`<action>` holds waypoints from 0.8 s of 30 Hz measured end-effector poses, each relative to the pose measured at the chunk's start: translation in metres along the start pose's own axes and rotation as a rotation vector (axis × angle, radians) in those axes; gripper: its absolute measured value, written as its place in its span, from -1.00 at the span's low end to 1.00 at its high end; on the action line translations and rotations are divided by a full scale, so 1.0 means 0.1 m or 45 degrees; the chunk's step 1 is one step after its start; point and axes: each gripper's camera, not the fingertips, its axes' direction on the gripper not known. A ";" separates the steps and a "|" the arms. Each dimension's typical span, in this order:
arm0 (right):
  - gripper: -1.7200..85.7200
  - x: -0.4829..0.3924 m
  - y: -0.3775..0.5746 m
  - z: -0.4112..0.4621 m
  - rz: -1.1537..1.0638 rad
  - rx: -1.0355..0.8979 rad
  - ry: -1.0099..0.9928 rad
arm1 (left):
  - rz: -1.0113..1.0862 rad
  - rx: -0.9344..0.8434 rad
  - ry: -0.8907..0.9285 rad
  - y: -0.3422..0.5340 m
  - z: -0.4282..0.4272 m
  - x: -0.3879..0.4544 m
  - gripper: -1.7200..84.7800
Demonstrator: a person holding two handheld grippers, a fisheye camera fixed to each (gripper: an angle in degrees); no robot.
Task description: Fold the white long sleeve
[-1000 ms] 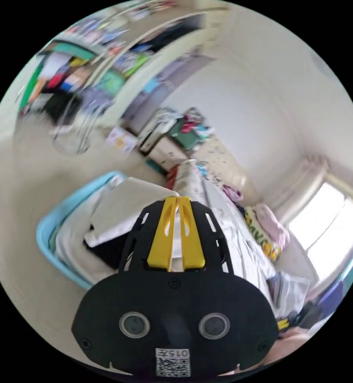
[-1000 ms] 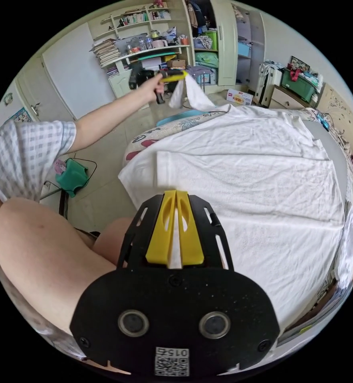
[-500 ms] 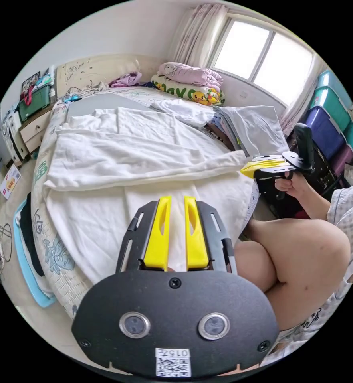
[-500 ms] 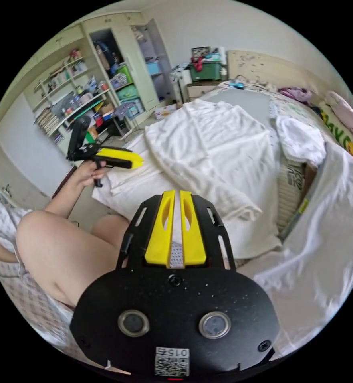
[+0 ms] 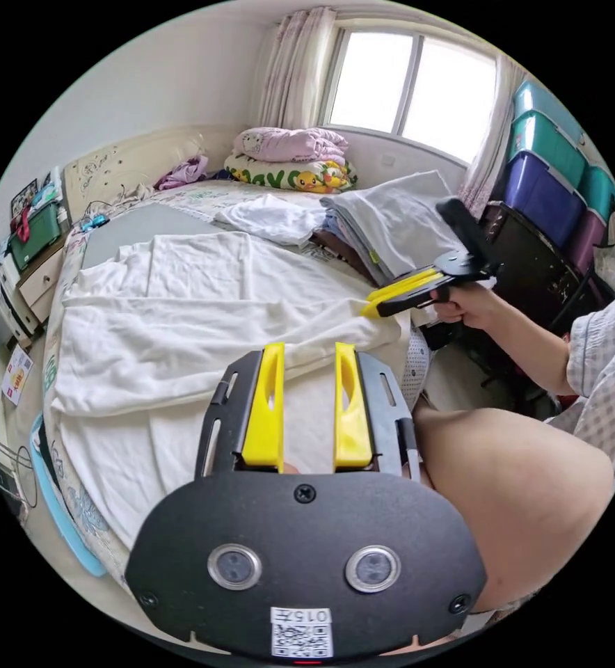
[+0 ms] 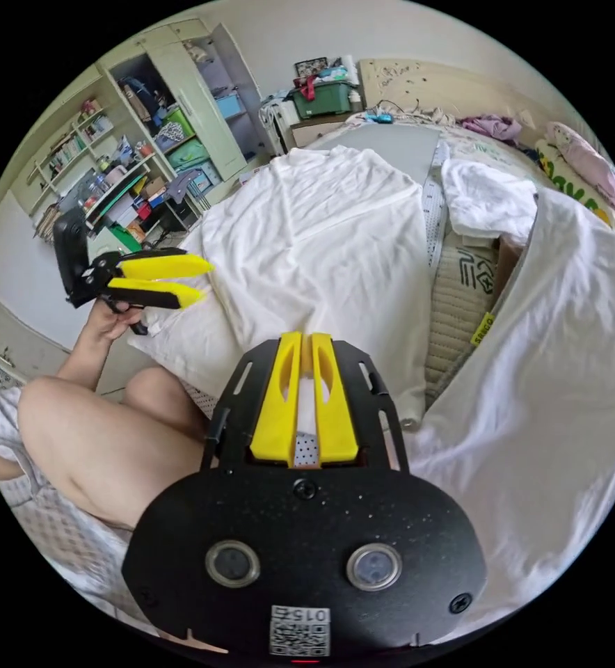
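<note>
The white long sleeve (image 5: 203, 313) lies spread on the bed, folded over itself, with its near edge at the mattress side. My left gripper (image 5: 309, 348) hovers above that near edge, jaws wide apart and nothing between them. In the right gripper view the white long sleeve (image 6: 321, 229) stretches away from me, and the left gripper (image 6: 208, 281) hangs open in a hand at its left edge. My right gripper (image 6: 306, 341) sits over the garment's near corner, its jaws a narrow gap apart. The right gripper (image 5: 366, 306) rests its tips at that corner.
A stack of folded clothes (image 5: 398, 216) and a small white garment (image 5: 273, 216) lie on the bed beside the long sleeve. Pillows (image 5: 286, 149) sit under the window. A blue basket (image 5: 50, 501) stands on the floor. The person's knee (image 5: 516, 487) is at the bed edge. Shelves (image 6: 113, 188) line the wall.
The left gripper let go of the raised white cloth, came down to the bed edge and opened wide. The right jaws parted slightly. The garment now lies folded flat.
</note>
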 end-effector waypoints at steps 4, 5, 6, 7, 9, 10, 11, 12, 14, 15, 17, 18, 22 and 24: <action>-0.97 -0.06 0.04 -0.43 0.003 0.157 0.056 | 0.002 -0.183 0.032 -0.15 0.38 0.02 -0.72; -0.97 -0.05 0.05 -0.49 0.009 0.175 0.056 | 0.005 -0.187 0.042 -0.15 0.39 0.03 -0.72; -0.97 -0.04 0.07 -0.57 0.020 0.192 0.066 | 0.008 -0.177 0.057 -0.14 0.39 0.04 -0.73; -0.97 -0.04 0.07 -0.58 0.031 0.176 0.102 | 0.009 -0.158 0.060 -0.13 0.38 0.04 -0.73; -0.96 -0.02 0.07 -0.50 0.049 0.124 0.199 | -0.001 -0.165 0.041 -0.10 0.39 0.04 -0.73; -0.95 0.01 0.07 -0.45 0.067 0.100 0.222 | -0.011 -0.176 0.051 -0.07 0.40 0.02 -0.73; -0.94 0.02 0.06 -0.43 0.074 0.095 0.217 | -0.018 -0.178 0.062 -0.05 0.40 0.00 -0.73; -0.91 0.03 0.05 -0.40 0.084 0.084 0.190 | -0.034 -0.174 0.081 0.00 0.38 -0.03 -0.73; -0.85 0.05 0.04 -0.38 0.100 0.075 0.176 | -0.064 -0.149 0.081 0.09 0.30 -0.09 -0.73; -0.81 0.03 0.04 -0.41 0.100 0.097 0.199 | -0.085 -0.125 0.064 0.16 0.22 -0.13 -0.73; -0.79 0.00 0.05 -0.48 0.084 0.148 0.239 | -0.125 -0.080 0.014 0.27 0.06 -0.21 -0.73; -0.78 -0.01 0.04 -0.52 0.075 0.168 0.255 | -0.149 -0.050 -0.029 0.32 -0.06 -0.25 -0.73; -0.75 0.10 -0.07 -0.49 0.090 0.128 0.213 | -0.116 0.039 -0.011 0.31 -0.27 -0.19 -0.72; -0.74 0.14 -0.13 -0.40 0.092 0.090 0.159 | -0.027 0.039 0.036 0.20 -0.21 -0.04 -0.72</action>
